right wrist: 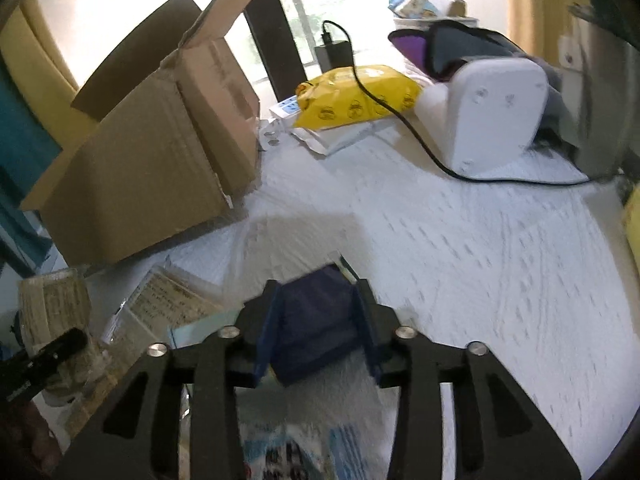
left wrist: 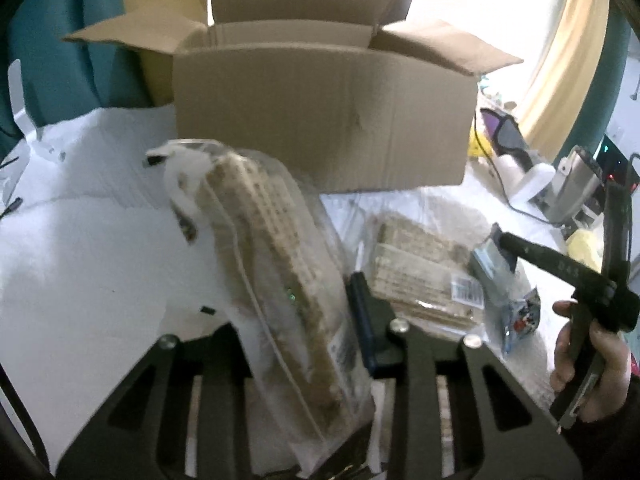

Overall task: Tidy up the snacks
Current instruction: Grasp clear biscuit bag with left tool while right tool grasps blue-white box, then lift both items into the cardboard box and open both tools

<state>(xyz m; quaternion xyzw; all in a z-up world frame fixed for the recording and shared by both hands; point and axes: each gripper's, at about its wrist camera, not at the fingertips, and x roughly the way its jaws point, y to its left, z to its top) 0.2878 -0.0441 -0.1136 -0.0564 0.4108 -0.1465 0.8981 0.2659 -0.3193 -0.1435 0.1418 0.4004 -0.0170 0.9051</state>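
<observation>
My left gripper (left wrist: 320, 308) is shut on a clear bag of wafers (left wrist: 272, 248), which stands tilted above the white table; its left finger is hidden behind the bag. An open cardboard box (left wrist: 320, 120) sits just beyond. A second wafer pack (left wrist: 420, 276) lies flat on the table to the right. In the right wrist view my right gripper (right wrist: 318, 320) is shut on a dark blue snack packet (right wrist: 312, 304), pinched between both blue pads. From the left wrist view, the right gripper (left wrist: 498, 246) sits right of the wafer pack, held by a hand (left wrist: 588, 360).
A small blue packet (left wrist: 520, 320) lies by the right gripper. At the back right, a yellow bag (right wrist: 356, 96), a white device (right wrist: 492, 112) and a black cable (right wrist: 420, 140) crowd the table (right wrist: 440, 240). Teal curtains (left wrist: 60, 60) hang behind the box.
</observation>
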